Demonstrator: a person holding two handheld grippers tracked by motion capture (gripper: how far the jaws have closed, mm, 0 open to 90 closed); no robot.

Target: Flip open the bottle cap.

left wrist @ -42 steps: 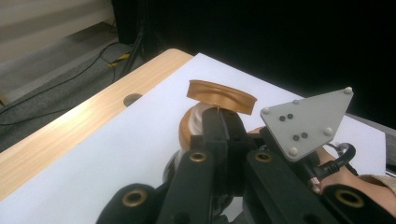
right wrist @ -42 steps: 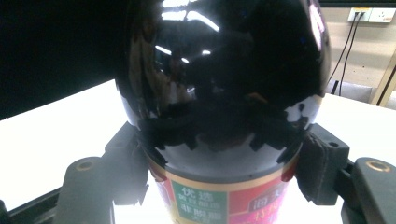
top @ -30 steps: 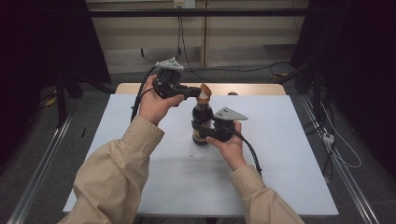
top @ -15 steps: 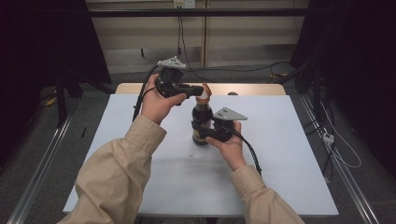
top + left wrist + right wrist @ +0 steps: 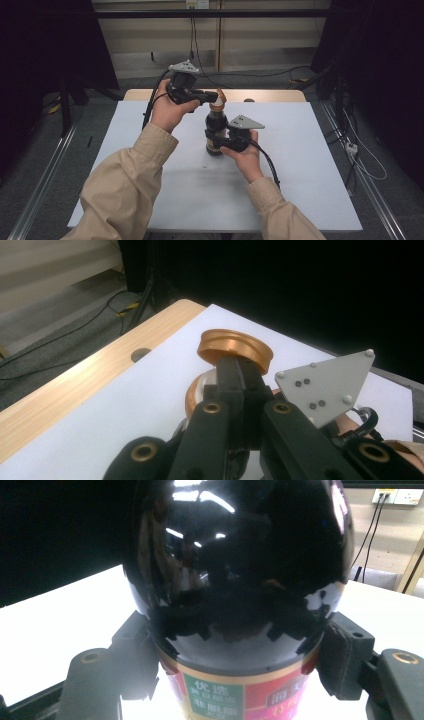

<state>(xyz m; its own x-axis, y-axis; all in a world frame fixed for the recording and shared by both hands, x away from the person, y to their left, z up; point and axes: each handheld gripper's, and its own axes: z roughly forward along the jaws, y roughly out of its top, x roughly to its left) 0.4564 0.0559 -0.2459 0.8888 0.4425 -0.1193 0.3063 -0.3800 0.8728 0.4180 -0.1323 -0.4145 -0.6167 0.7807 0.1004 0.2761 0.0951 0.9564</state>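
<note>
Standing upright near the middle of the white desk (image 5: pixel 300 165), the dark bottle (image 5: pixel 216 132) looks like glossy glass, so probably heavy, slick and breakable. The right tongs (image 5: pixel 216 143) pinch its lower body just above the label, a sound place to brace it. The left tongs (image 5: pixel 214 96) are pressed together on the copper-coloured cap (image 5: pixel 235 347), which sits tilted at the neck. Its contents cannot be made out through the dark glass.
</note>
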